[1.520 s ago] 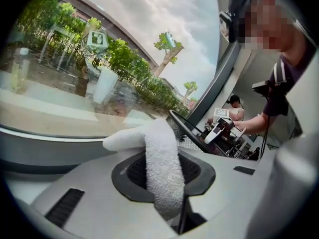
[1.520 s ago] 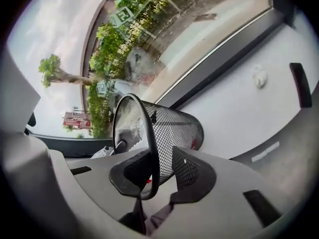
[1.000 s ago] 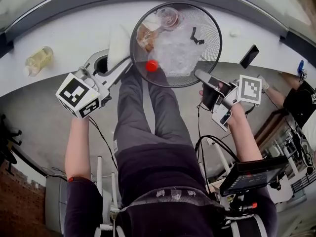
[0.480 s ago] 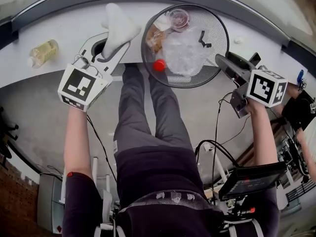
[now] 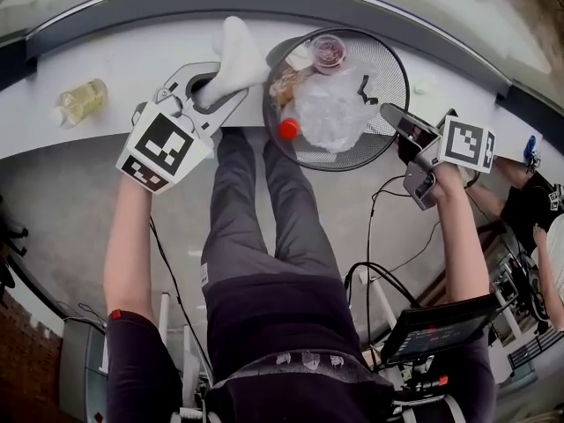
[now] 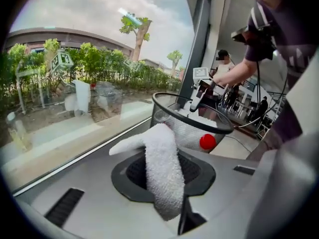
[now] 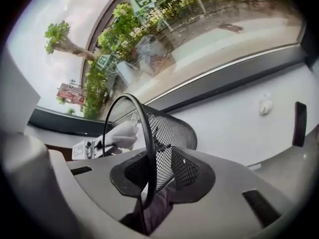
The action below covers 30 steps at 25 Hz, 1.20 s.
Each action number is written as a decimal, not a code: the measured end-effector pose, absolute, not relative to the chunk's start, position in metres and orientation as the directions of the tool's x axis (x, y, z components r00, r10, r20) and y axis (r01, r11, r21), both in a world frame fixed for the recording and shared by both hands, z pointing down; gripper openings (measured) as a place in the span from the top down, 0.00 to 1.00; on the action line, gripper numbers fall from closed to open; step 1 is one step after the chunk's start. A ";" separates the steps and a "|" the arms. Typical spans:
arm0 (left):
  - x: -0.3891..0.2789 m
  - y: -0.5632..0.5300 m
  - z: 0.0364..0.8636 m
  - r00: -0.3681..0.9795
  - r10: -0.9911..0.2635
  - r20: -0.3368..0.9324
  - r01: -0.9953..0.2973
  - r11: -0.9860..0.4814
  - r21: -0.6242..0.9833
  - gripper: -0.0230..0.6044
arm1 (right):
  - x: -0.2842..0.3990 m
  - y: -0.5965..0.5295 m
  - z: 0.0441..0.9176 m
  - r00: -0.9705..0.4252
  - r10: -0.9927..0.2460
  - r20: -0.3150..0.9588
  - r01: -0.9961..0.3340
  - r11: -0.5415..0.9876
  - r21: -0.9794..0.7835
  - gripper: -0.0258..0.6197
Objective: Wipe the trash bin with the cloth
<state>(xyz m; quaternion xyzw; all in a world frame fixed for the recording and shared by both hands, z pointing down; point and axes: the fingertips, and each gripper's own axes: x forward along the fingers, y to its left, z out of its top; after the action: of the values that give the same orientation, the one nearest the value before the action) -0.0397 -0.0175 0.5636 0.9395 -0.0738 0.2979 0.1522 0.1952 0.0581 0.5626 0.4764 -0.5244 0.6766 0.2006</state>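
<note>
Jaws of left gripper (image 5: 222, 85) narrow, clamped on white cloth (image 6: 162, 173), just beside trash bin (image 5: 388, 69). Right gripper (image 5: 397, 123) jaws closing over the opposite rim, mesh between them. Risk: wiping pressure pulls the thin rim loose; trash bin at ledge (image 5: 123, 55) edge tips, spilling litter (image 5: 326, 104).
</note>
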 end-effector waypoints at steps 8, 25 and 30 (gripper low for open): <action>-0.046 0.042 0.563 0.834 0.040 0.550 -0.188 -0.917 0.353 0.83 | 0.166 0.094 0.561 -0.520 -0.255 0.815 -0.600 -0.571 -0.561 0.82; -0.029 0.112 0.558 0.871 0.177 0.458 -0.151 -0.791 0.593 0.83 | 0.107 0.116 0.557 -0.595 -0.396 0.700 -0.162 -0.793 -0.587 0.82; -0.037 0.117 0.563 0.868 0.176 0.464 -0.179 -0.761 0.624 0.83 | 0.065 0.118 0.559 -0.682 -0.386 0.621 -0.102 -0.791 -0.604 0.82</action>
<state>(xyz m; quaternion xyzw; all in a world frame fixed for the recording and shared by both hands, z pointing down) -0.0372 0.1170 0.5635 0.9025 -0.0008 0.2566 0.3458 0.0646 0.1181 0.5591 0.3902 -0.3128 0.8620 -0.0825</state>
